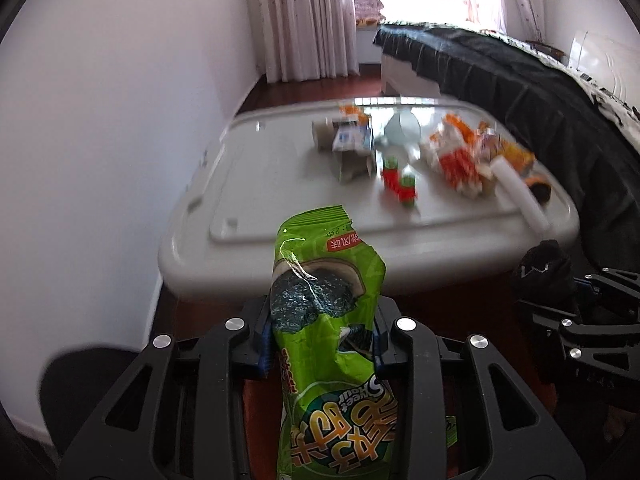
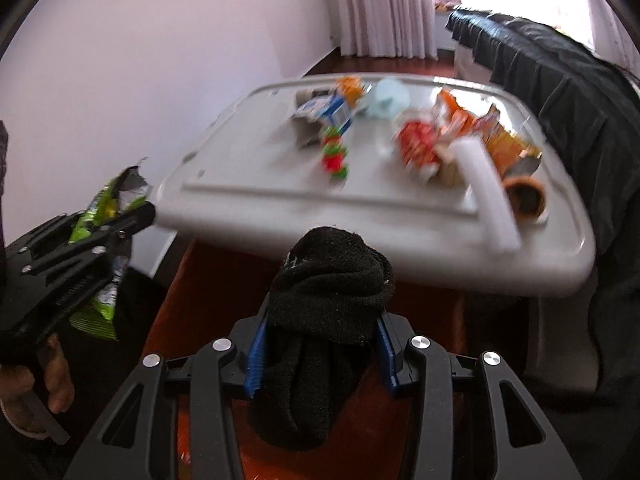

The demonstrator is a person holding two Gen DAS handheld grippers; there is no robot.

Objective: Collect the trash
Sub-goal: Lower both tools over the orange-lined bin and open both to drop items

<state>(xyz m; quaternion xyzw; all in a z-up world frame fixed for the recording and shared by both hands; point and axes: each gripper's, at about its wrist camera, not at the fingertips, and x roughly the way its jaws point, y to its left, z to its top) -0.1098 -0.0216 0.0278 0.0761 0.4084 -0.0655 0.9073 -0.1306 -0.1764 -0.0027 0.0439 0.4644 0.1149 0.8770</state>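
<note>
The left wrist view shows the printed face of the green snack wrapper (image 1: 326, 320), clenched upright between the pads of the left tool (image 1: 322, 338), with the right tool (image 1: 560, 300) at the frame's right edge carrying a dark bundle. The right wrist view shows what that bundle is: a black sock (image 2: 328, 300) folded over and gripped between the blue pads of the right tool (image 2: 322, 354), its loose end hanging below the jaws. This view also catches the left tool (image 2: 132, 216) from the side, the wrapper (image 2: 106, 208) sticking out torn and silver-lined at its top, and the person's hand (image 2: 36, 388) around the handle, which the left view hides. Beyond both tools lies the grey plastic lid serving as a desk (image 1: 280, 184), blurred, strewn with trash: a white roll (image 1: 520, 196), red-and-orange wrappers (image 1: 456, 160), a small red-and-green piece (image 1: 400, 184), a blue-and-white carton (image 1: 352, 140) and a brown cup on its side (image 2: 524, 196). A bed under a black cover (image 1: 540, 92) runs along the desk's right side, curtains (image 1: 304, 20) behind. Both tools point down and forward, held above the red-brown floor (image 2: 208, 280) just short of the desk's near edge.
</note>
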